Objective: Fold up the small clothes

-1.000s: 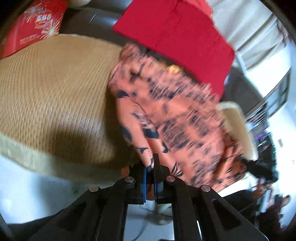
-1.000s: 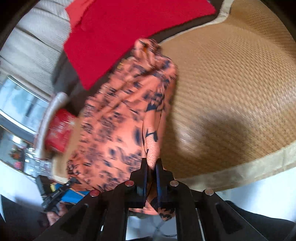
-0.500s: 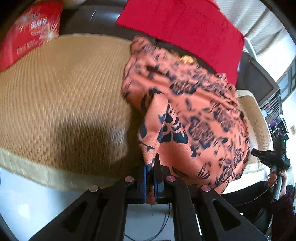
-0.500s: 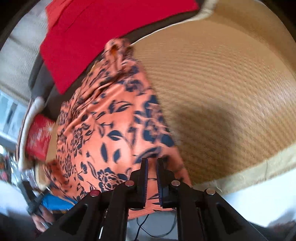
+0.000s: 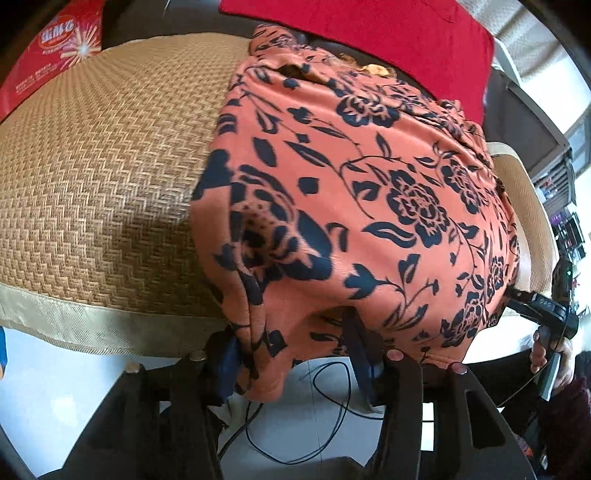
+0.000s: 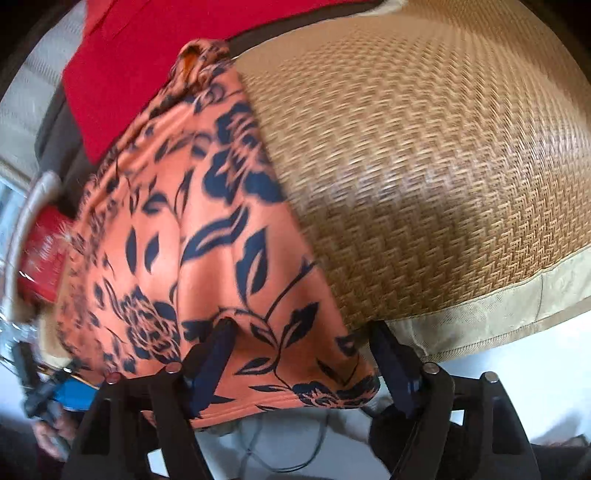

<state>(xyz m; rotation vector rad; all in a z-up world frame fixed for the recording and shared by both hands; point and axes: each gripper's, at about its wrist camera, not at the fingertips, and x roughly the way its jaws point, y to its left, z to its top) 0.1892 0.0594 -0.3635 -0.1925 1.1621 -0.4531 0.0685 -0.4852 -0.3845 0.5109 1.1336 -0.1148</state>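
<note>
The garment (image 5: 354, 192) lies spread on the woven mat (image 5: 99, 177), its long axis running away from both grippers toward the red cloth (image 5: 388, 33), its near hem hanging over the mat's front edge. That hem sits between the opening jaws of the left gripper (image 5: 295, 354) and right gripper (image 6: 303, 362), loose in each, one at each near corner.

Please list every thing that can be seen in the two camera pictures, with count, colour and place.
floral garment: one, orange with dark blue flowers, spread on the mat, hem over the near edge
woven mat: one, tan, on the seat
red cloth: one, behind the garment
red package: one, far end of mat
cables: thin, black, on the floor below
left gripper: black, jaws opening around the hem
right gripper: black, jaws opening around the hem
</note>
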